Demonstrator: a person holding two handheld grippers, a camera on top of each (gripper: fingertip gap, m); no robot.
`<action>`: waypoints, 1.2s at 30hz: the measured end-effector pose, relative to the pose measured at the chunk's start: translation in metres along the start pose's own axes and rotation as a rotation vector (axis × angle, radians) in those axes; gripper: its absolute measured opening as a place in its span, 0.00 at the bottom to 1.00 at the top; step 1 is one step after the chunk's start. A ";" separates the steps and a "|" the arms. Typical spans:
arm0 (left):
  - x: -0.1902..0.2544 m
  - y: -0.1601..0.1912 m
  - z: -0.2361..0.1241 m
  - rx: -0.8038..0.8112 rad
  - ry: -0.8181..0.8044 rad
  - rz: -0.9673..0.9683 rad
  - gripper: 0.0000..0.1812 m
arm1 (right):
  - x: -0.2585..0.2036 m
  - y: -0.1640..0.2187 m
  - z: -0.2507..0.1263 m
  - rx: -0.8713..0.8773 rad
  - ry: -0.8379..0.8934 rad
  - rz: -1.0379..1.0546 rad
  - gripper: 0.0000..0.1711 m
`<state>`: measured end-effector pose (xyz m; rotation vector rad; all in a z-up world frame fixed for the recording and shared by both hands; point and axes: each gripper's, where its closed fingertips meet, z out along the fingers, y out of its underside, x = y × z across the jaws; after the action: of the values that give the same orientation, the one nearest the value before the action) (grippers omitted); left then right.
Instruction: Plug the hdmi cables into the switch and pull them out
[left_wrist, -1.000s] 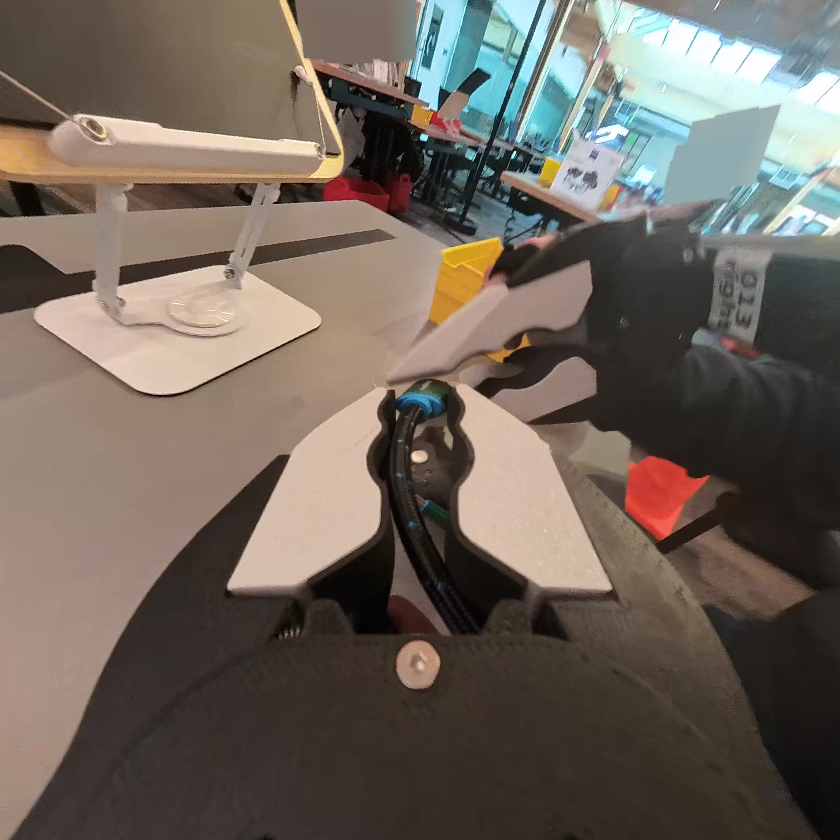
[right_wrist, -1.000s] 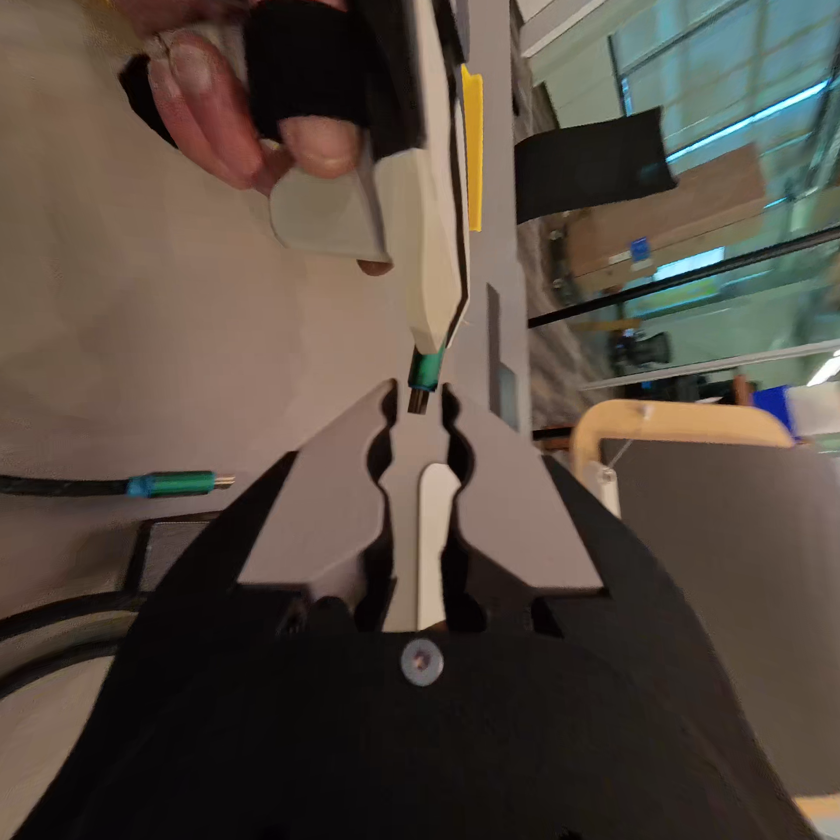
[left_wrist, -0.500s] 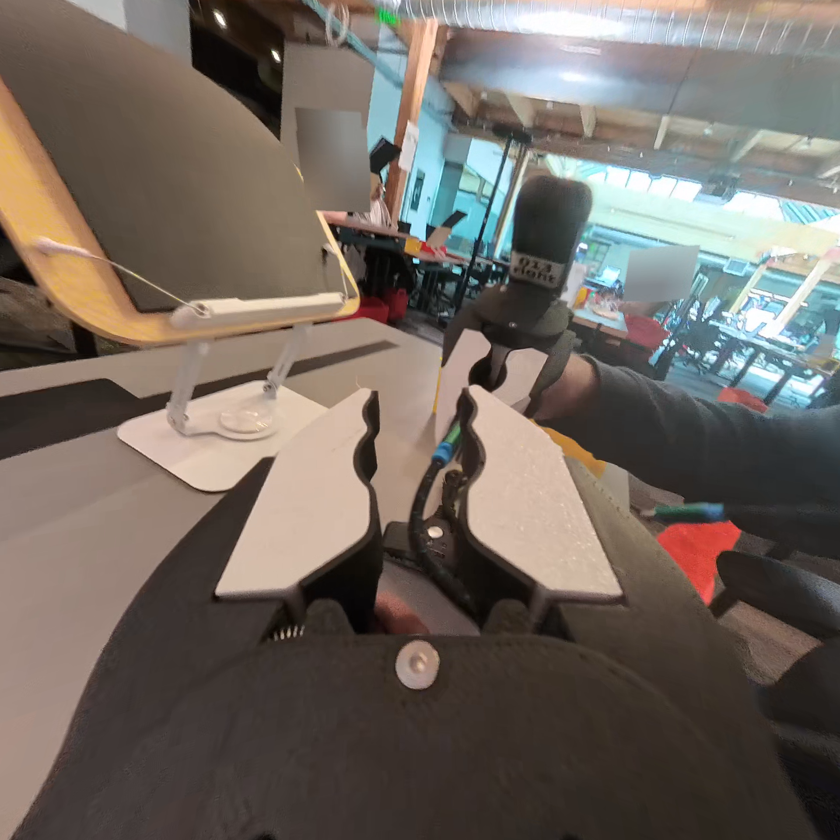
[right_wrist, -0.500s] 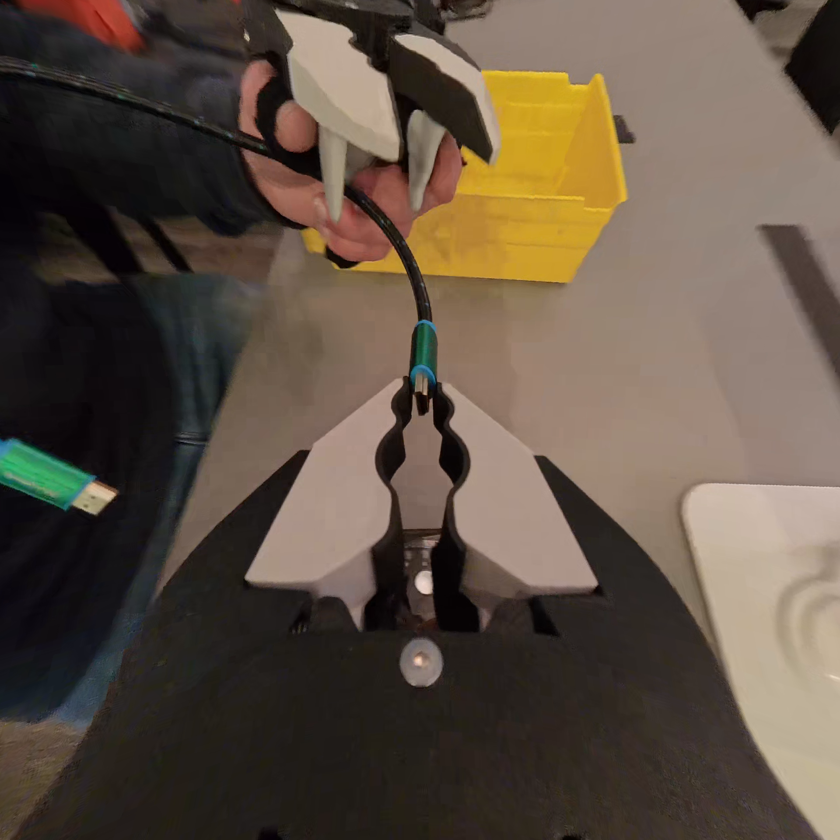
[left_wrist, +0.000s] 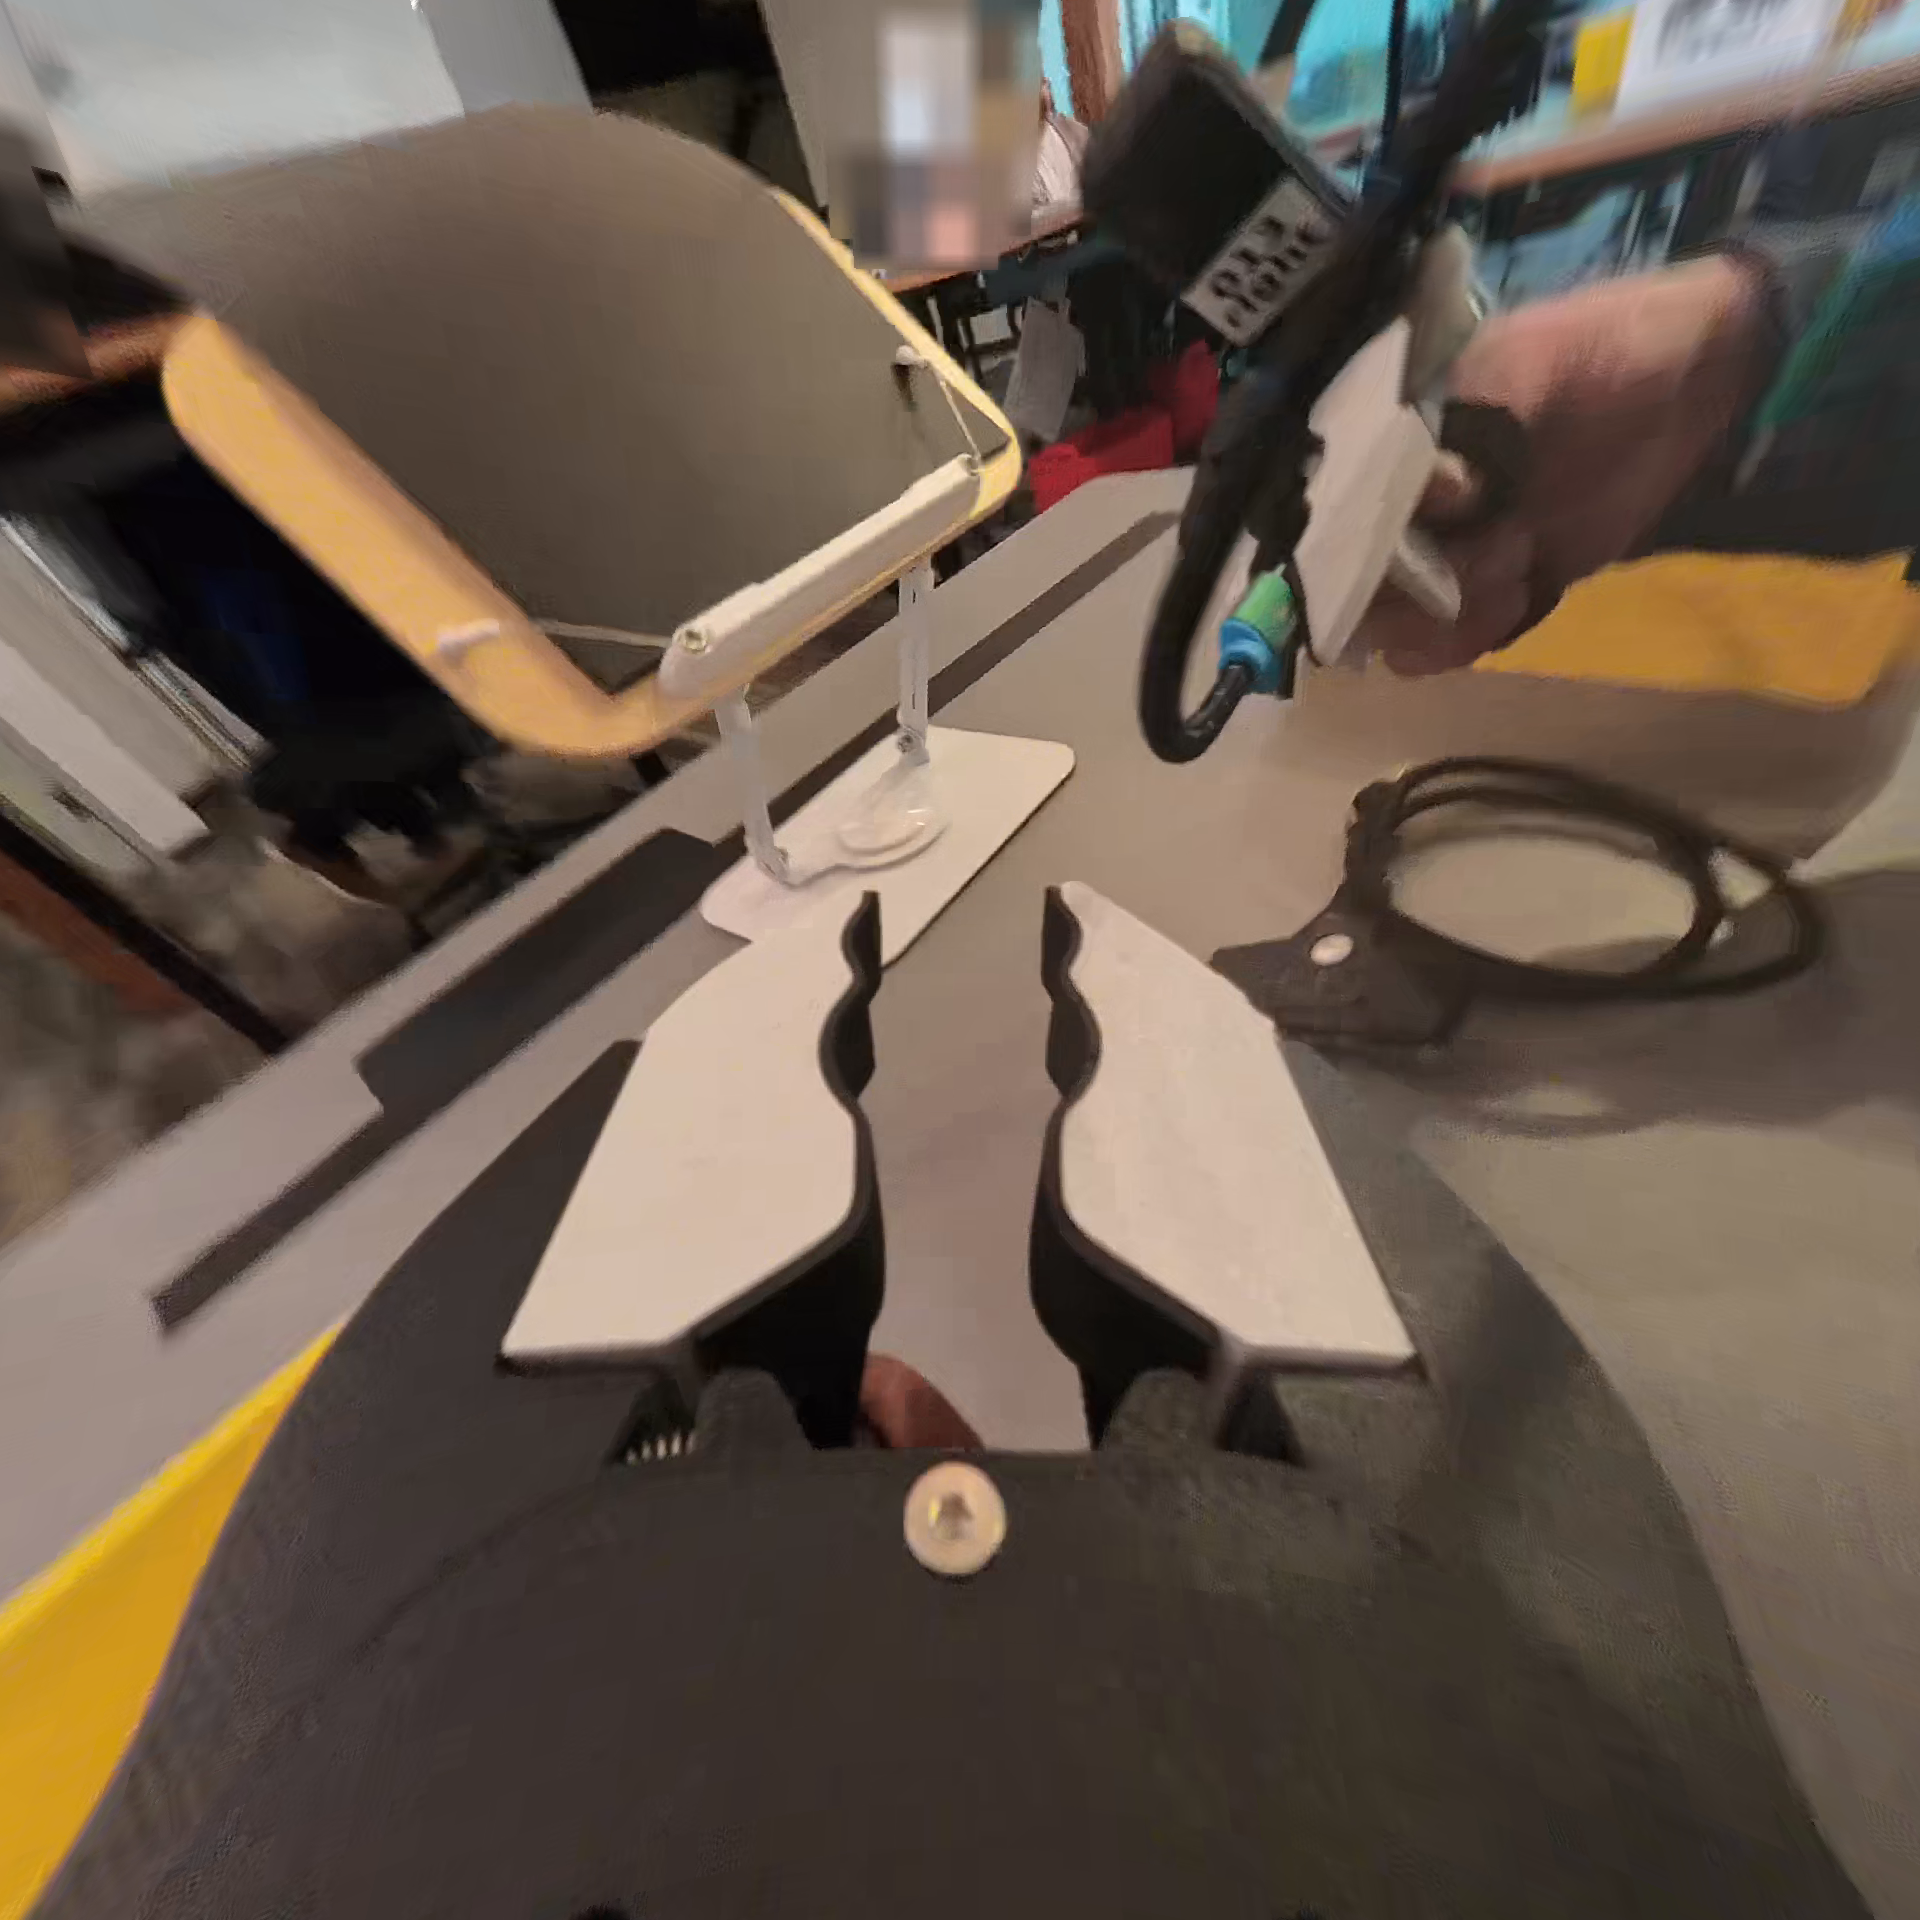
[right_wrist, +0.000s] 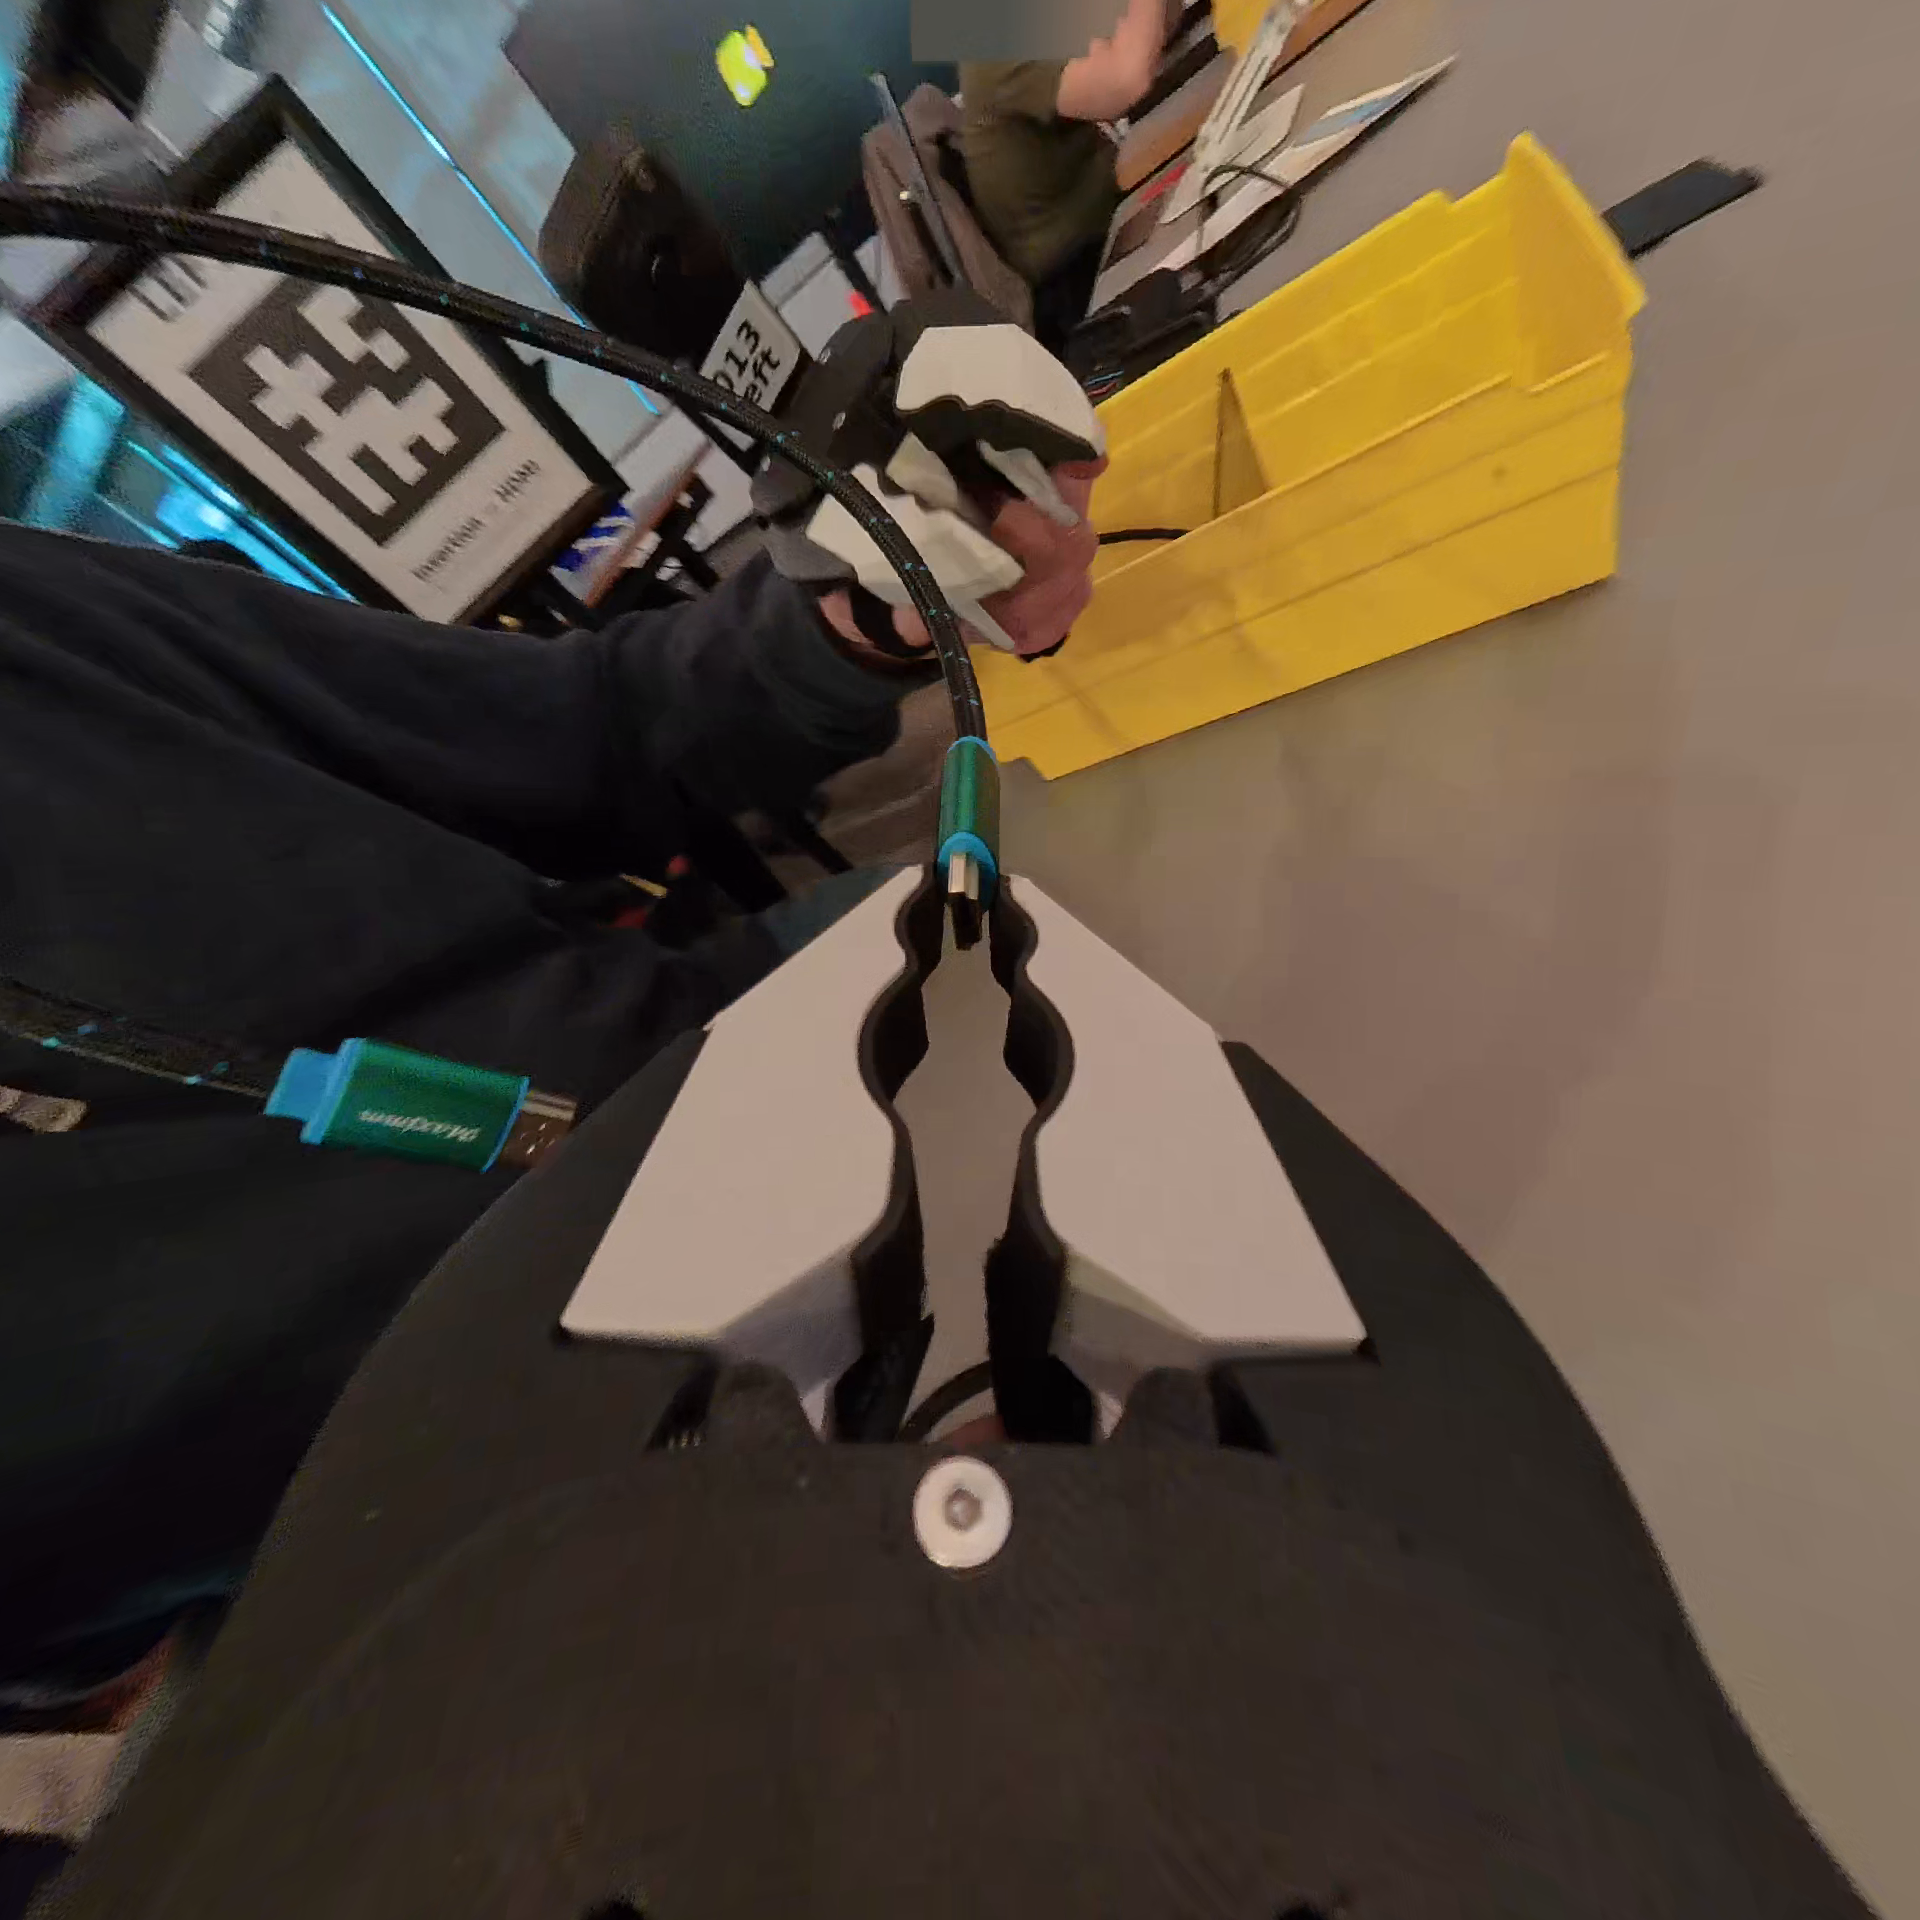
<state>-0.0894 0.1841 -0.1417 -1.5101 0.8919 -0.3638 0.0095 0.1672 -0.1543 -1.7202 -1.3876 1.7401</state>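
Note:
My left gripper (left_wrist: 961, 904) is open and empty above the grey table (left_wrist: 1195, 831). It also shows in the right wrist view (right_wrist: 1023, 499), farther off by the yellow bin. My right gripper (right_wrist: 964, 894) is shut on the metal tip of a green HDMI plug (right_wrist: 968, 800) with a blue collar. Its black braided cable (right_wrist: 582, 332) arcs up and away to the left. In the left wrist view the right gripper (left_wrist: 1340, 613) holds that plug (left_wrist: 1262, 613) in the air at the upper right. A second green plug (right_wrist: 416, 1107) hangs at the lower left. No switch is plainly visible.
A coiled black cable (left_wrist: 1704, 873) with a black strap and silver rivet (left_wrist: 1330, 951) lies on the table to the right. A white stand (left_wrist: 935, 821) carrying a wood-edged board (left_wrist: 582, 395) stands ahead. A yellow bin (right_wrist: 1403, 447) sits on the table. A person's dark sleeve (right_wrist: 416, 748) crosses the left. My right fingertips sit around 11 centimeters from my left ones.
The left gripper held the plug and cable a second ago, then opened and drew away from it. The right gripper closed on the plug's tip and now carries it.

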 end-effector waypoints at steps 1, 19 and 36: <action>0.007 -0.002 0.004 0.000 0.006 0.076 0.19 | -0.003 0.004 0.003 -0.015 -0.032 0.024 0.04; 0.105 -0.012 0.028 0.135 0.234 0.543 0.29 | -0.034 0.045 0.035 -0.070 -0.293 0.238 0.04; 0.137 -0.004 0.021 0.107 0.314 0.458 0.12 | -0.048 0.062 0.041 -0.091 -0.358 0.321 0.04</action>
<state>0.0151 0.1010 -0.1795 -1.1228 1.4090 -0.3085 0.0075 0.0839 -0.1837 -1.8263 -1.4053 2.2847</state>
